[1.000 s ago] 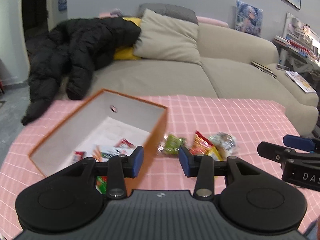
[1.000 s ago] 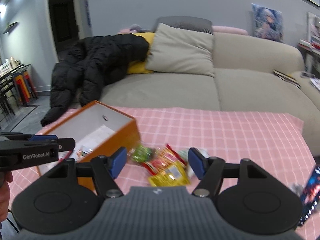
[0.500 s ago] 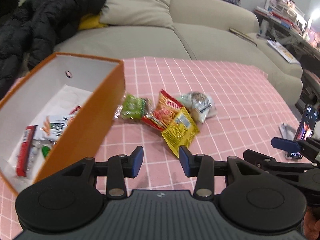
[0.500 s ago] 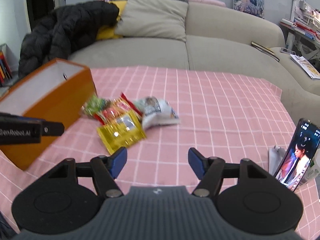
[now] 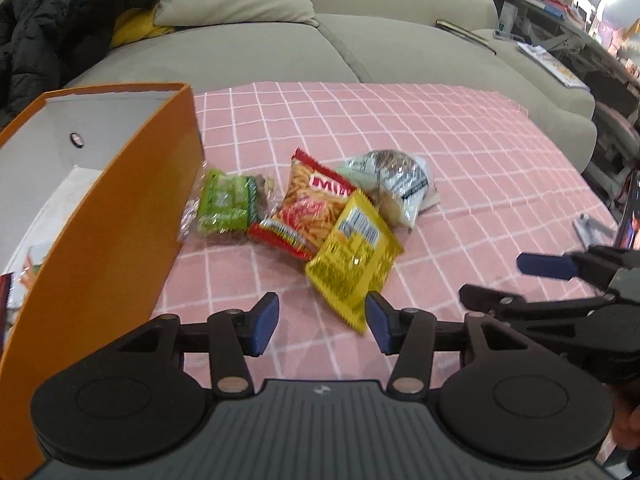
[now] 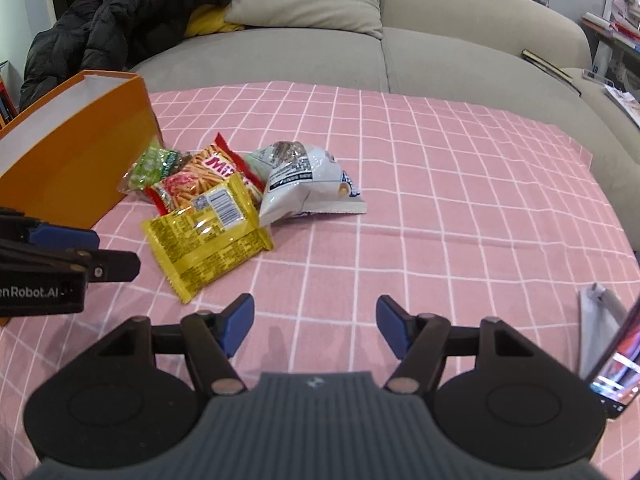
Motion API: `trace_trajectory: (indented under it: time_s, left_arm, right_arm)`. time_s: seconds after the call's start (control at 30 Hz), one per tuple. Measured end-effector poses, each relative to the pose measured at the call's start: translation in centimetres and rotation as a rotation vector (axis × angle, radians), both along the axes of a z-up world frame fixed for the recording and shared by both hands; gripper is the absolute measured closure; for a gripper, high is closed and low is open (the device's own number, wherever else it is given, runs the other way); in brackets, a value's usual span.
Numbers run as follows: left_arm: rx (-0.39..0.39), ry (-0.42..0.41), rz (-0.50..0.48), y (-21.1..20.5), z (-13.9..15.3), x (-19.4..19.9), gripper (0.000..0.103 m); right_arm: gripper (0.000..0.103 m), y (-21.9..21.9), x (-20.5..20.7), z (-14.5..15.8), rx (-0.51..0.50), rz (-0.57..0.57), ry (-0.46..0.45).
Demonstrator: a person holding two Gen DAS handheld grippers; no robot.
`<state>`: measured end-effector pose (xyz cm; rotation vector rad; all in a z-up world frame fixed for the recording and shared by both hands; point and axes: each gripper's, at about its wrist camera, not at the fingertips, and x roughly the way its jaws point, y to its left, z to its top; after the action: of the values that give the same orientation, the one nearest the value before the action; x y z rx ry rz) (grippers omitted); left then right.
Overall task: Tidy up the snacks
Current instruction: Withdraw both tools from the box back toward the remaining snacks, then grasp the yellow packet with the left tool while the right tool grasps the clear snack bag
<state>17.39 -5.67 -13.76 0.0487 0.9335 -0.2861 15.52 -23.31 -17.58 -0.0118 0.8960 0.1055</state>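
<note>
- Left tongs [image 5: 322,322]: blue flat pads opening, nothing between them; right tongs [image 6: 314,326] gape empty.
- Just ahead, on the pink checked tabletop [image 6: 440,208], a crinkly yellow packet [image 5: 354,254] overlaps a red snack bag [image 5: 306,204].
- Beyond: glossy green packet [image 5: 226,204], puffy white bag [image 6: 304,182].
- Left: orange cardboard box [image 5: 120,216].

Both tongs dropped toward snacks [image 5: 344,224]; left [image 5: 322,322] opening.

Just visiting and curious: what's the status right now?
Left gripper opening, empty; right gripper open, empty. Four snack packets loose beside orange cardboard box, crinkly yellow packet nearest. Nothing blocking.
</note>
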Motion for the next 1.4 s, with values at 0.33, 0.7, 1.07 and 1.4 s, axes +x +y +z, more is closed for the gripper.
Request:
trace_trajectory:
  time_s: [0.33,0.7,1.07,1.4]
  left_arm:
    - [-0.077,0.070,0.001,-0.5,-2.6,4.0,0.043]
    - [-0.139,0.104,-0.016,-0.9,-3.3,4.2,0.069]
    - [-0.149,0.105,-0.104,-4.0,-2.6,4.2,0.078]
    - [-0.101,0.099,-0.066,-5.1,-3.0,4.3,0.092]
  right_arm:
    - [0.051,1.0,2.4,-1.1,0.005,0.041,0.005]
    - [0.058,2.6,4.0,-2.8,0.008,0.079,0.031]
    - [0.059,2.5,4.1,-3.3,0.038,0.095,0.042]
    - [0.059,1.9,3.9,-3.2,0.032,0.087,0.044]
